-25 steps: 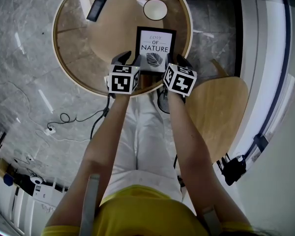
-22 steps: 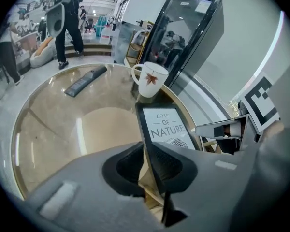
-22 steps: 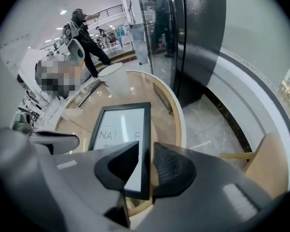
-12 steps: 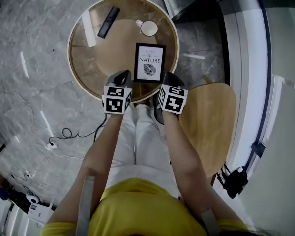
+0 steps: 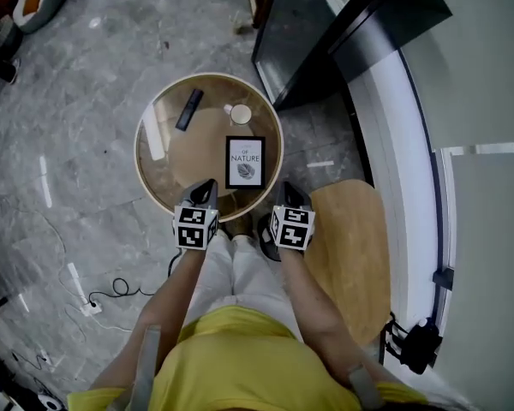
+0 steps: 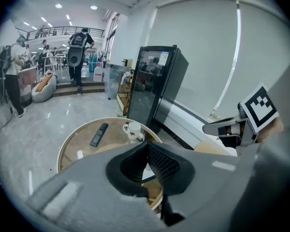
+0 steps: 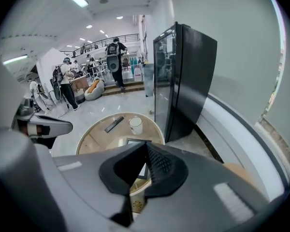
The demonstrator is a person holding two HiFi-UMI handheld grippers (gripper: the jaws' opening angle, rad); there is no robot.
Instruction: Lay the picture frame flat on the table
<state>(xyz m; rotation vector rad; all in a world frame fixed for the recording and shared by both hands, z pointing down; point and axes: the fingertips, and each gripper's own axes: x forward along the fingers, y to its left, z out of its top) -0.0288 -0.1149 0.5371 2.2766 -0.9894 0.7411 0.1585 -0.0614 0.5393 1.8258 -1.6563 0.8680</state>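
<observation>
The black picture frame (image 5: 245, 162) with a white "NATURE" print lies flat, face up, on the round wooden table (image 5: 167, 174). My left gripper (image 5: 207, 185) and right gripper (image 5: 288, 188) hang side by side high over the table's near edge, apart from the frame, both shut with nothing between the jaws. In the left gripper view the closed jaws (image 6: 146, 148) hide most of the frame. The right gripper view has the frame's far edge (image 7: 135, 141) peeking above its closed jaws (image 7: 146, 150).
A white mug (image 5: 241, 114) and a dark remote (image 5: 188, 110) lie on the table's far half. A black cabinet (image 5: 317, 32) stands behind the table, a wooden chair seat (image 5: 347, 247) at my right. A cable (image 5: 111, 294) trails on the floor; people stand far off (image 6: 77, 52).
Both grippers have lifted up and back from the frame's near edge, and their jaws have closed. The table and frame now look much smaller and farther below.
</observation>
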